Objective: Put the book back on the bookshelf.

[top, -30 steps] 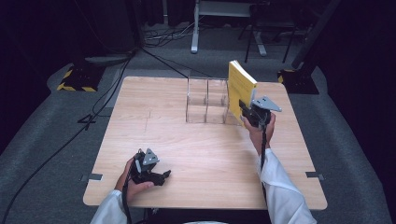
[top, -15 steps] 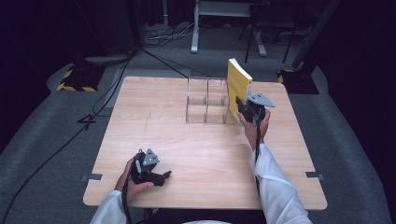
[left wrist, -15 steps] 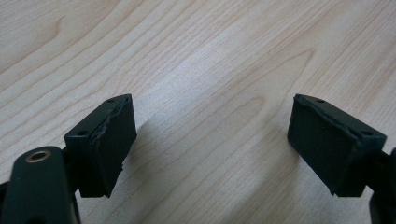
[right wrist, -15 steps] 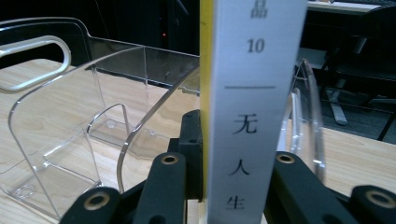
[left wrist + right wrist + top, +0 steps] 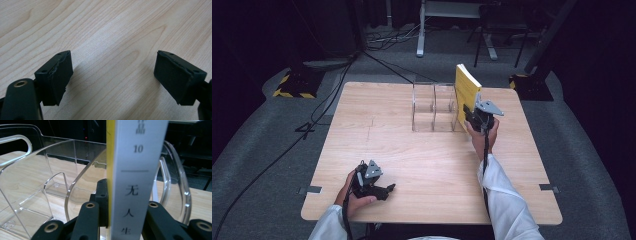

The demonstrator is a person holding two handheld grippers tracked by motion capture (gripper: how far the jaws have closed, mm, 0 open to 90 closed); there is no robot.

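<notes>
A yellow book is held upright by the right gripper at the far right of the wooden worktop, just beside the right end of a clear acrylic organiser. In the right gripper view, the book's white spine, printed with dark characters, is clamped between the black fingers, and the organiser's curved transparent dividers are seen close behind it on both sides. The left gripper is rested in the person's left hand near the front edge of the worktop, well apart from the book. Its fingers are spread wide over bare wood, with nothing between them.
</notes>
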